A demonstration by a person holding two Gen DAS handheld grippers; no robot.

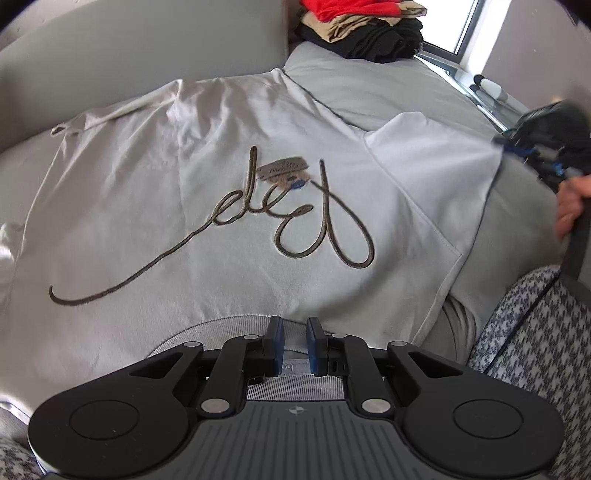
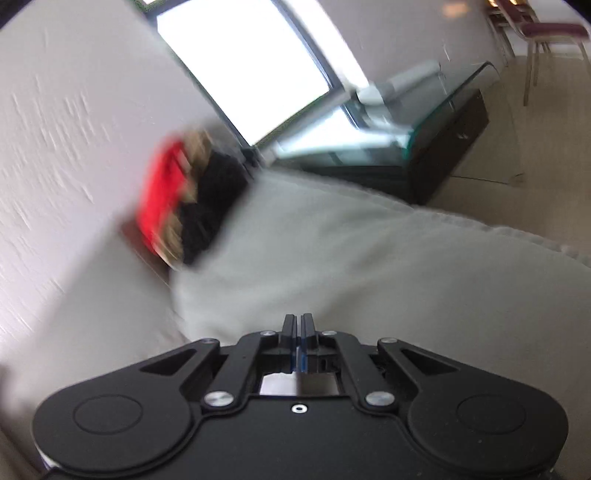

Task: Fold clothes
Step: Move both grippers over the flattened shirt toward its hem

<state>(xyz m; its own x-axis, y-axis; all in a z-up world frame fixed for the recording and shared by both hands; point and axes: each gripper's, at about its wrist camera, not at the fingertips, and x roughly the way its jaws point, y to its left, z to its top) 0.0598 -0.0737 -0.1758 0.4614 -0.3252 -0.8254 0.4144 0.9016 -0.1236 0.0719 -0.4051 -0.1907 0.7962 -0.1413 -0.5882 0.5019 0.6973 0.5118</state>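
Bright window (image 2: 251, 62) glare; right view motion-blurred.

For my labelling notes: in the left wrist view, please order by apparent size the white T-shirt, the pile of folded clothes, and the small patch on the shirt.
1. white T-shirt
2. pile of folded clothes, farther away, so real size is unsure
3. small patch

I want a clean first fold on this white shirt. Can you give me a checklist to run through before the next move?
1. White shirt spread flat on the grey cushion, logo up: ok, slight wrinkles at the far edge.
2. Left hand-held gripper at the collar, open: ok.
3. Collar actually between its fingers: cannot tell.
4. Right hand-held gripper empty: ok, shut on nothing.
5. Right sleeve laid out: ok.
6. Folded pile clear of the shirt: ok.
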